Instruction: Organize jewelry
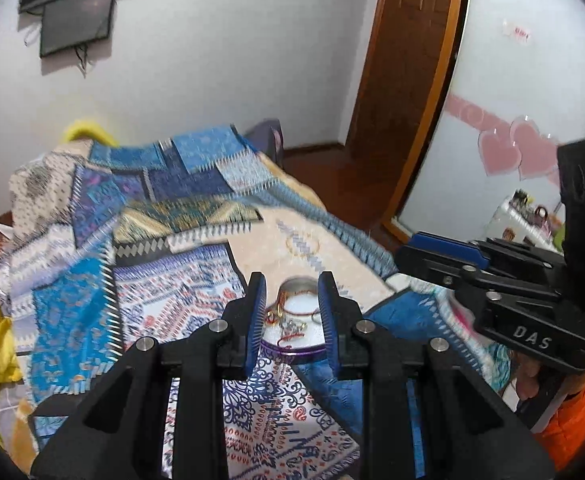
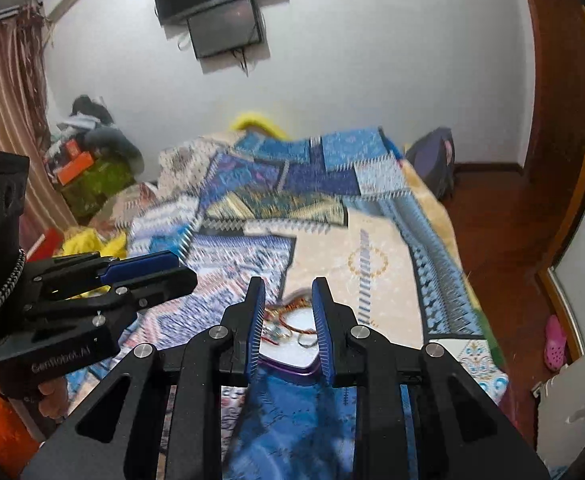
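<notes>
Jewelry, tangled red and gold, is heaped in a purple-rimmed tray on the quilted bed; both the left tool and right tool are held spread, empty.

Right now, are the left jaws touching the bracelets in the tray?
Apart. In the left wrist view, the left gripper hangs open above the tray, and the tangled bracelets lie between the jaws with gaps on both sides.

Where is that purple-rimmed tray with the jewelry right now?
The purple-rimmed tray lies on the patchwork quilt, low and central in both wrist views, just beyond each gripper's open jaws, with tangled bangles and threads resting in it.
</notes>
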Available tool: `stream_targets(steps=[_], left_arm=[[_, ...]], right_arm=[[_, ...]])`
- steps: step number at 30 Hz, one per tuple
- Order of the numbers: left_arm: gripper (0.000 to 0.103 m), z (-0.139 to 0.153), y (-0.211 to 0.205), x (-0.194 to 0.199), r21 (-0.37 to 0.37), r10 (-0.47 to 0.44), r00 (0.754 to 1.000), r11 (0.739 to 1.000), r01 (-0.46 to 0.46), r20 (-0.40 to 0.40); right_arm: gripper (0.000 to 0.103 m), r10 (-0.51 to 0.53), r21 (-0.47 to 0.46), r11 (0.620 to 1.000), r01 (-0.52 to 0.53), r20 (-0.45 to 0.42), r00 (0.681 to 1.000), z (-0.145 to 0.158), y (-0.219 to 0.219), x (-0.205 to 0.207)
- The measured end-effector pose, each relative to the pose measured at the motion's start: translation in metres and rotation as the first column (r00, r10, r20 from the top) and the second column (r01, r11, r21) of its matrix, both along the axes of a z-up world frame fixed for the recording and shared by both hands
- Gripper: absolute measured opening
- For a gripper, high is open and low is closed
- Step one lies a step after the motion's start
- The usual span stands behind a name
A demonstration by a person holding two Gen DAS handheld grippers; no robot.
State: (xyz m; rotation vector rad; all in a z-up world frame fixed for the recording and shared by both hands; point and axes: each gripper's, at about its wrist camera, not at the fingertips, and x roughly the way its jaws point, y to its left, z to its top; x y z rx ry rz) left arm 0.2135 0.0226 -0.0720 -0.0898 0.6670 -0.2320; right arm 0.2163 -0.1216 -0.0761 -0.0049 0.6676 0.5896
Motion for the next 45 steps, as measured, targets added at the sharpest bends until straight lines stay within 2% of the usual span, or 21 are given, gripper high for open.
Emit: stream_targets(steps=[5,8,13,16,18,20,21,23,24,26,28,45], left_arm=[[0.027,0.047,-0.002,-0.039,0.016,0.04,0.989,0.999,-0.043,0.141],[0.032,0.074,-0.005,-0.07,0.027,0.059,0.968,0.997,-0.068,0.242],[0.048,0.111,-0.011,-0.128,0.016,0.101,0.911,0.993,-0.118,0.4],[0.059,0.121,-0.015,-0.153,0.015,0.132,0.877,0.988,-0.157,0.462],[0.073,0.124,-0.017,-0.167,0.009,0.151,0.86,0.984,-0.178,0.488],[0.084,0.124,-0.019,-0.178,0.006,0.166,0.847,0.981,-0.196,0.506],[0.089,0.123,-0.021,-0.183,0.01,0.175,0.838,0.978,-0.21,0.517],[0.093,0.121,-0.023,-0.19,0.023,0.193,0.825,0.97,-0.241,0.532],[0.095,0.12,-0.024,-0.193,0.026,0.2,0.821,0.967,-0.253,0.535],[0.097,0.119,-0.024,-0.196,0.018,0.212,0.821,0.965,-0.261,0.531],[0.097,0.117,-0.021,-0.198,0.008,0.223,0.825,0.964,-0.265,0.52],[0.098,0.108,-0.022,-0.201,0.003,0.23,0.839,0.964,-0.266,0.493]], right_arm=[[0.022,-0.039,0.065,0.997,0.031,0.121,0.992,0.044,-0.013,-0.037],[0.022,-0.063,0.108,0.993,0.04,0.214,0.975,0.072,-0.02,-0.066],[0.022,-0.114,0.147,0.987,0.06,0.393,0.912,0.108,-0.024,-0.12],[0.023,-0.146,0.156,0.985,0.08,0.48,0.865,0.119,-0.024,-0.151],[0.031,-0.162,0.159,0.983,0.093,0.505,0.848,0.12,-0.022,-0.161],[0.049,-0.176,0.163,0.981,0.106,0.514,0.839,0.118,-0.021,-0.164],[0.053,-0.191,0.166,0.979,0.12,0.517,0.835,0.117,-0.02,-0.167],[0.066,-0.206,0.168,0.976,0.138,0.519,0.83,0.114,-0.018,-0.167],[0.068,-0.216,0.169,0.974,0.148,0.518,0.828,0.114,-0.018,-0.169],[0.08,-0.232,0.17,0.971,0.167,0.52,0.822,0.114,-0.019,-0.174],[0.084,-0.243,0.172,0.969,0.178,0.526,0.815,0.115,-0.018,-0.176],[0.084,-0.236,0.141,0.971,0.191,0.496,0.835,0.106,-0.031,-0.188]])
